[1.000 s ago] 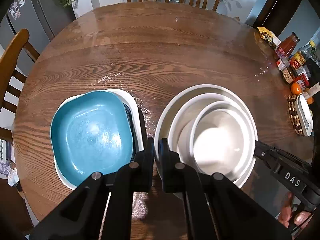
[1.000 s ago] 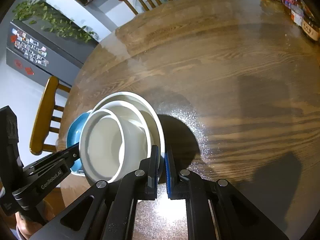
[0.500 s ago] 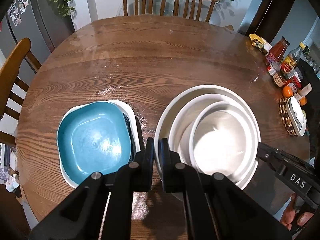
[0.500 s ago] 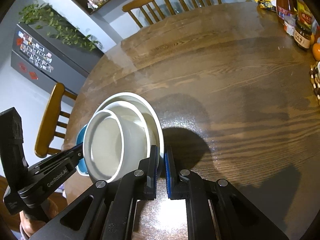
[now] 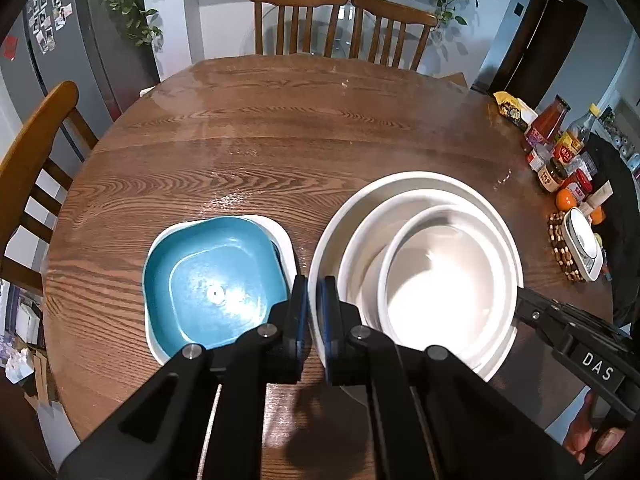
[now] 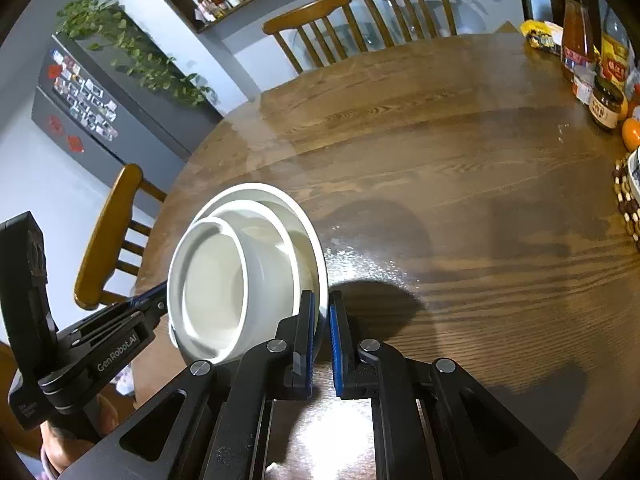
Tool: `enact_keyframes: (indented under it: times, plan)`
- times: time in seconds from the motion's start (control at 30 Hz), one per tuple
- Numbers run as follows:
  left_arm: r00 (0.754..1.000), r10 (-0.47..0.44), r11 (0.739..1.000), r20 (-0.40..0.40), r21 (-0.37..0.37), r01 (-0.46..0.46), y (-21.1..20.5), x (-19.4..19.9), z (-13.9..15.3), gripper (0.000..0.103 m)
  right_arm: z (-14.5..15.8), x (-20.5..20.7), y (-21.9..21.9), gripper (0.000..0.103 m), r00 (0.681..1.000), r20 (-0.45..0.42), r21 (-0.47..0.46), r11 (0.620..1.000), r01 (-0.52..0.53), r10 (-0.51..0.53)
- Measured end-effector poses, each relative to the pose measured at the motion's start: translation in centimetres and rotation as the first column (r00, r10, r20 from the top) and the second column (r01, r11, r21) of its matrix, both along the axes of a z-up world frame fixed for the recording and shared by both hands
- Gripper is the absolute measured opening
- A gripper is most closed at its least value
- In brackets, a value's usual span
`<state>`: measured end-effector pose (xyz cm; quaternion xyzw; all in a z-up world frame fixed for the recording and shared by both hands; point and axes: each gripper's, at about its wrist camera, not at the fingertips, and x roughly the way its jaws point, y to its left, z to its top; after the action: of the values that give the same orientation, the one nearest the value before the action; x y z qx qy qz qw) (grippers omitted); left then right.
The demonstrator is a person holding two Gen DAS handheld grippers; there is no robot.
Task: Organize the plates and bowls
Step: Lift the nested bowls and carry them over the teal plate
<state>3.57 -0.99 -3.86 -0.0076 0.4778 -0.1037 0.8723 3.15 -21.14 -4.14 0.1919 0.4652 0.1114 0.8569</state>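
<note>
White bowl stack (image 5: 416, 280): 3 round bowls nested, lg/med/sm, lower right of centre in left wrist view, lower left in right wrist view. Sm bowl sits off-centre, pushed toward the right side of the stack in left wrist view.

Left gripper (image 5: 313, 304): jaws clenched on left rim of the outermost bowl (image 5: 400, 186); rim edge runs into the narrow slit between the blue pads. Seen from the other cam, its tip meets the stack's left edge.

Right gripper (image 6: 323, 320): jaws pinched on the opposite rim of the same bowl, thin white edge visible between pads. In left wrist view it enters from lower right, with fingers of a hand (image 5: 592, 436) on its handle at the frame's lower right corner.

Stack looks tipped toward the lens in right wrist view, w/ a dark shadow on the desk (image 5: 280, 140) just right of it; appears clear of the wood, contact underneath not visible.

Blue square dish (image 5: 216, 280) rests inside a white square dish (image 5: 286, 236), on desk, just left of left gripper, apart from the stack.

Misc: sauce bottles + jars (image 5: 556, 144) and an orange (image 5: 566, 199) at right edge of desk; 2 wooden chairs (image 5: 332, 20) top centre; fridge w/ magnets (image 6: 76, 92) upper left.
</note>
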Motion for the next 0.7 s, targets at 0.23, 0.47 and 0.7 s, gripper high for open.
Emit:
enact_keyframes:
  times: [0.23, 0.47, 0.7]
  plan:
    - [1.0, 0.014, 1.0, 0.015, -0.003, -0.014, 1.7, -0.4, 0.7, 0.002, 0.8, -0.2, 1.6, 0.01, 1.0, 0.015, -0.008, 1.0, -0.017, 0.017]
    - [0.999, 0.031, 1.0, 0.023, -0.004, -0.031, 4.1, -0.5, 1.2, 0.002, 1.5, -0.2, 3.9, 0.01, 0.999, 0.023, -0.017, 0.999, -0.039, 0.039]
    - [0.997, 0.073, 0.997, 0.004, -0.006, -0.073, 7.9, 0.1, 1.0, 0.002, 1.7, 1.0, 7.4, 0.01, 0.996, 0.015, -0.037, 0.995, -0.088, 0.089]
